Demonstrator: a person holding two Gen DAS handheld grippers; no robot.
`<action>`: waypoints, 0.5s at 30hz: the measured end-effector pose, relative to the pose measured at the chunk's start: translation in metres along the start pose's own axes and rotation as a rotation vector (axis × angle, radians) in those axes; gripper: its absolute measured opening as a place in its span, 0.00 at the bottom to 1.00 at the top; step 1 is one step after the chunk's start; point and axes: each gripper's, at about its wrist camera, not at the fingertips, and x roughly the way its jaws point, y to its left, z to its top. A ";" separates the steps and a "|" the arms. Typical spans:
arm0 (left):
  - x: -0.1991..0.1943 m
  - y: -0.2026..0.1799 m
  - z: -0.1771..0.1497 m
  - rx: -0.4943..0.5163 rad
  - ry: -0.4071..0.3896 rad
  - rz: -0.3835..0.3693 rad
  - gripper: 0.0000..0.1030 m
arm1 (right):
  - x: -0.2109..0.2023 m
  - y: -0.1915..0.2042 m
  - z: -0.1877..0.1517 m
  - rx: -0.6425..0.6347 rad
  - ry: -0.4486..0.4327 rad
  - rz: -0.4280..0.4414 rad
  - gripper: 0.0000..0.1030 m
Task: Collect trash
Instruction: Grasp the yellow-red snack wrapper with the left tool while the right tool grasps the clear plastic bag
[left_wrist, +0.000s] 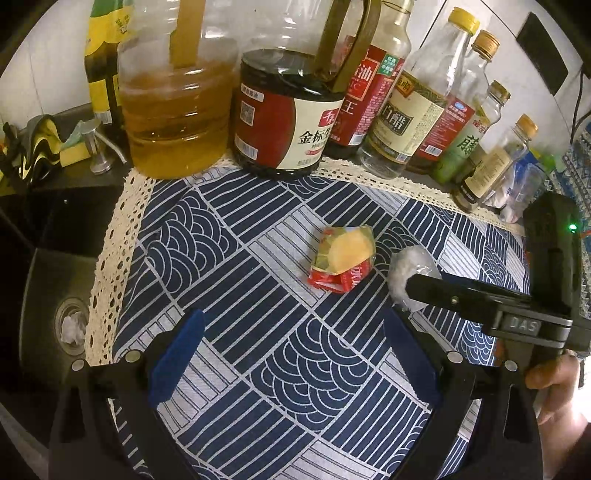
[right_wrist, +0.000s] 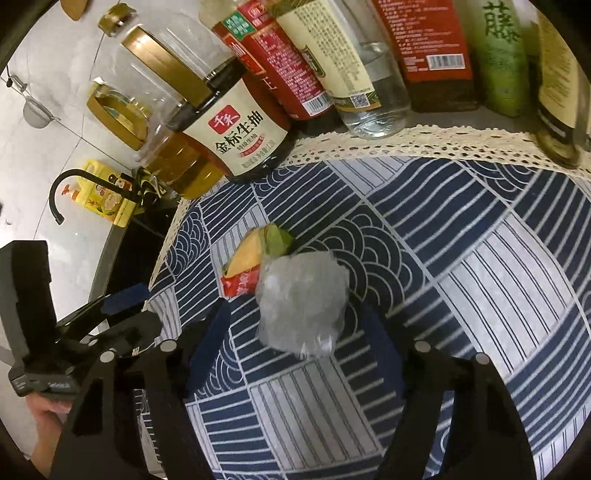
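Left view: the left tongs (left_wrist: 291, 354) hang wide and empty above the desk (left_wrist: 258, 229), one folded wrapper (left_wrist: 341, 260) ahead, ready to grab

Right view: the right tongs (right_wrist: 295, 343) straddle one clear plastic wad (right_wrist: 301, 301), pads apparently not yet pressing, half-narrowed to pinch it

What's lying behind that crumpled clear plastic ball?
Behind the plastic ball lies a red-and-yellow wrapper, partly covered by it; further back stand sauce bottles.
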 end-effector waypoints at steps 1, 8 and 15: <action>0.001 0.000 0.001 0.002 0.001 0.002 0.91 | 0.001 0.000 0.000 -0.003 0.001 -0.003 0.65; 0.005 -0.011 0.008 0.029 0.008 0.000 0.91 | 0.000 -0.005 -0.001 -0.004 -0.007 -0.001 0.49; 0.023 -0.028 0.022 0.082 0.038 0.015 0.91 | -0.029 -0.018 -0.010 0.026 -0.051 0.022 0.49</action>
